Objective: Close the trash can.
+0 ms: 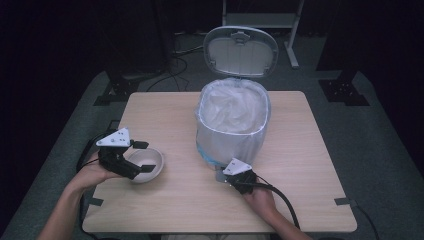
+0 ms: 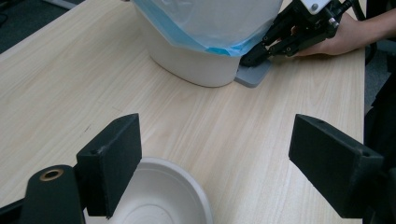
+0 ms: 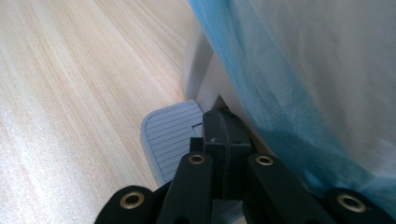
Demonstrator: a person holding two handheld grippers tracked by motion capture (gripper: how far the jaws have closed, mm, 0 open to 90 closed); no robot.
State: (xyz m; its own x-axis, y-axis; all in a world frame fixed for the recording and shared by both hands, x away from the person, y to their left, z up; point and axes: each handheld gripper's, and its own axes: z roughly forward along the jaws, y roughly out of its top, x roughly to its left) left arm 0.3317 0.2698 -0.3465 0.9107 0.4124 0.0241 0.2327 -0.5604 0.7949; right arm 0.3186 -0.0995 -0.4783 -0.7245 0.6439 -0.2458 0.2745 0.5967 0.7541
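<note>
Lid (image 1: 240, 50) of the white bin (image 1: 232, 117) is standing wide open at the far side of the desk (image 1: 170, 200), and the bin is sitting in the middle with a white bag (image 1: 231, 107) hanging over its rim. The right gripper (image 1: 226, 174) is pressing down on the grey pedal (image 3: 170, 137) at the foot of the bin, with its jaws pushed tight together and nothing between them. That push looks like what is keeping the lid up.

The left gripper (image 1: 146, 156) is hovering at a small white bowl (image 1: 147, 164) near the left edge of the desk. Its jaws are spread wide and are not touching the bowl, as far as I can tell (one jaw is sitting just over the rim). The bowl looks empty.

Here is what could go wrong. The right gripper is resting close to the inner end of the pedal, so it could slide off and the lid could drop shut. The bowl is light and smooth, so a crooked pinch on its thin rim could tip it or push it off the desk.
</note>
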